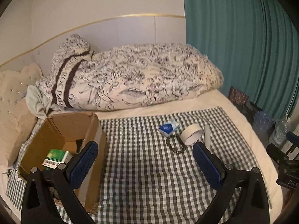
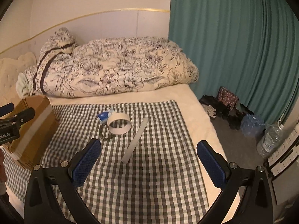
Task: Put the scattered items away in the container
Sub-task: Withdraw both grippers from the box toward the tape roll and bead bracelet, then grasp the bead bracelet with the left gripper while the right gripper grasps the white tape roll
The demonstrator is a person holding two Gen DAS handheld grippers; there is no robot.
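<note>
An open cardboard box [image 1: 61, 128] stands at the left of the checked cloth [image 1: 142, 160] on the bed, with a green packet [image 1: 57, 155] inside. A blue-and-white tissue pack [image 1: 168, 127], a white tape ring [image 1: 191, 134], a dark bead chain [image 1: 175, 145] and a white stick [image 1: 207, 134] lie on the cloth to the right. My left gripper [image 1: 144, 149] is open and empty, its left finger over the box's near corner. My right gripper [image 2: 148, 147] is open and empty, above the cloth just short of the stick [image 2: 135, 141], ring [image 2: 119, 124], chain [image 2: 104, 134] and pack [image 2: 105, 116].
A rolled floral duvet [image 1: 130, 78] lies across the back of the bed against the wall. A teal curtain [image 2: 233, 46] hangs at the right. Bags, shoes and water bottles [image 2: 269, 140] sit on the floor beside the bed. The box [image 2: 35, 123] shows at left in the right wrist view.
</note>
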